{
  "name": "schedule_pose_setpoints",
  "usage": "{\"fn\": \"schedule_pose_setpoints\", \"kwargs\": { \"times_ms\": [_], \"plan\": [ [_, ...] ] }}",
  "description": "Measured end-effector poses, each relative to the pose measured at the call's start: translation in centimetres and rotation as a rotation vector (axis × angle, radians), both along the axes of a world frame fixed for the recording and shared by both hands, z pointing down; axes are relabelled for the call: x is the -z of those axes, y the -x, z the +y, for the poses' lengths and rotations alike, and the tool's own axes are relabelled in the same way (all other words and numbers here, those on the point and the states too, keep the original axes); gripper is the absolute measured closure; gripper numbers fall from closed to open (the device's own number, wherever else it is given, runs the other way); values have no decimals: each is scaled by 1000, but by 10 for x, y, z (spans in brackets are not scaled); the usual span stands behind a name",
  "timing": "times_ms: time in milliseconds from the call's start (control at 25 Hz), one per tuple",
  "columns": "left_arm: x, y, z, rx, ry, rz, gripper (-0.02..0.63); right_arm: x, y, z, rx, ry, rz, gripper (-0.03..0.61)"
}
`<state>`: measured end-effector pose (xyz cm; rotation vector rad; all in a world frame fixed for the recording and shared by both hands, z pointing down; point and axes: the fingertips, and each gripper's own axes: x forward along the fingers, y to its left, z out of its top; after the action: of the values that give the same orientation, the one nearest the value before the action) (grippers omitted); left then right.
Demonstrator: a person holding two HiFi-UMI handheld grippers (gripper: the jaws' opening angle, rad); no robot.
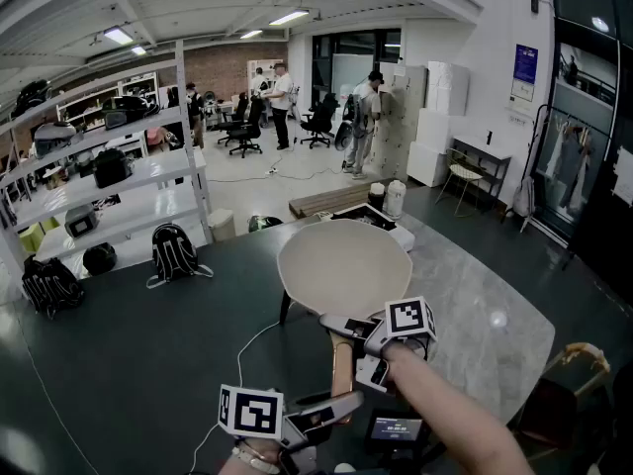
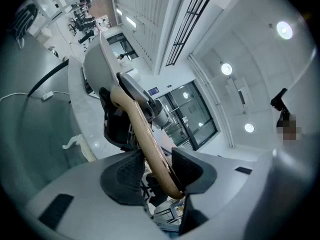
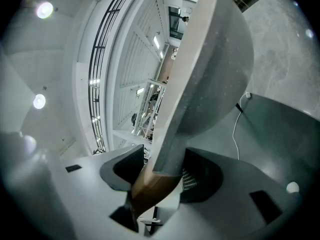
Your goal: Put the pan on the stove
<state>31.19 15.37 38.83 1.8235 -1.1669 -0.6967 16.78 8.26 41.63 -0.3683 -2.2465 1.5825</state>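
A pan (image 1: 344, 263) with a cream inside and a grey underside hangs in the air over the marble table (image 1: 475, 315), tipped so its inside faces me. Its wooden handle (image 1: 342, 364) points back toward me. My right gripper (image 1: 361, 336) is shut on the handle where it joins the pan (image 3: 210, 69). My left gripper (image 1: 331, 409) is shut on the handle's near end (image 2: 142, 129). In the left gripper view the handle runs up between the pads (image 2: 187, 171) to the pan (image 2: 97, 59). A flat black stove top (image 1: 368, 214) lies on the table just beyond the pan, partly hidden by it.
Two canisters (image 1: 395, 198) stand beside the stove top. A small device with a lit display (image 1: 396, 429) sits below my right arm. A white cable (image 1: 247, 349) trails over the dark floor. Shelves (image 1: 109, 176) with bags line the left; people stand far back.
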Motion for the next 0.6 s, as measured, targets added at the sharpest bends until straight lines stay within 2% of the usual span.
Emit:
{"fn": "schedule_pose_setpoints", "kwargs": {
  "times_ms": [320, 600],
  "plan": [
    [-2, 4, -25, 6, 23, 0, 436, 0, 3, -23, 2, 18, 0, 364],
    [-15, 3, -71, 31, 47, 5, 436, -12, 3, -69, 20, 3, 5, 364]
  ]
}}
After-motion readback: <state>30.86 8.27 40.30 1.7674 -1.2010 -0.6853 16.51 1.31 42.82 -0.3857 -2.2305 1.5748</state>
